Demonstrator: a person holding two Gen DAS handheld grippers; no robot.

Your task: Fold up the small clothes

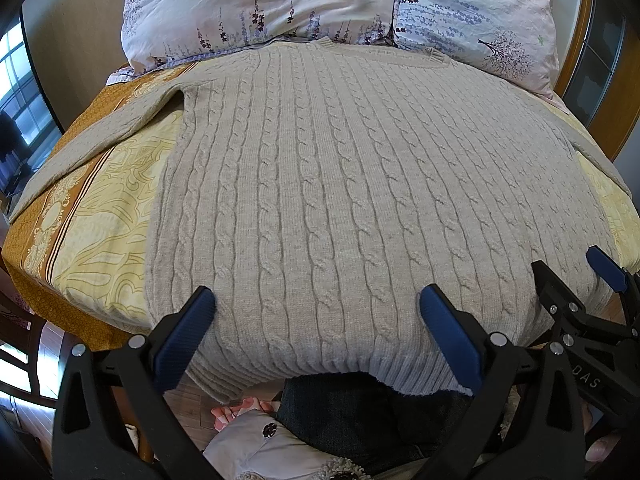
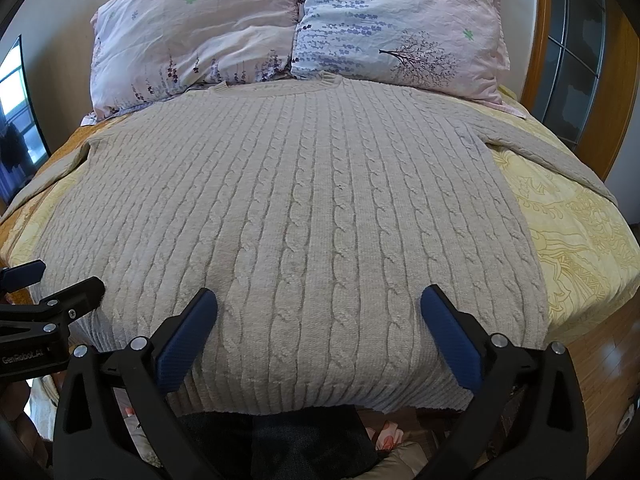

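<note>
- Left wrist view: the letters "DAS" read on the black body of the right gripper (image 1: 600,276), which enters from the right edge of the picture with its blue pads apart.
- The left gripper (image 1: 316,308) hangs over the near hem of the sweater (image 1: 340,184), its tongs spread wide with nothing pinched; only knit shows between the pads.
- The beige cable-knit sweater lies flat on the bed (image 1: 100,216), neck toward the head edge, hem at the foot edge and hanging slightly over it. One sleeve runs out toward the bed's left edge.
- The bed cover is yellow with an orange-brown patterned border. Two floral pillows (image 1: 280,8) lie along the head edge, just touching the sweater's collar.
- A window (image 1: 20,92) shows at the far left, wooden floor below the bed's near corner, and a person's dark trousers (image 1: 360,412) under the hem.
- Right wrist view: "GenRobot.AI" is printed on the left gripper's (image 2: 40,280) body at the left edge of the picture.
- The right gripper (image 2: 320,308) is also spread wide and empty, over the hem of the sweater (image 2: 300,200).
- Bare yellow cover stays free along the right edge of the bed (image 2: 580,240), where the other sleeve stretches out.
- A wooden headboard (image 2: 544,40) curves behind the pillows (image 2: 280,32), and wooden floor (image 2: 600,380) lies beyond the bed's near right corner.
</note>
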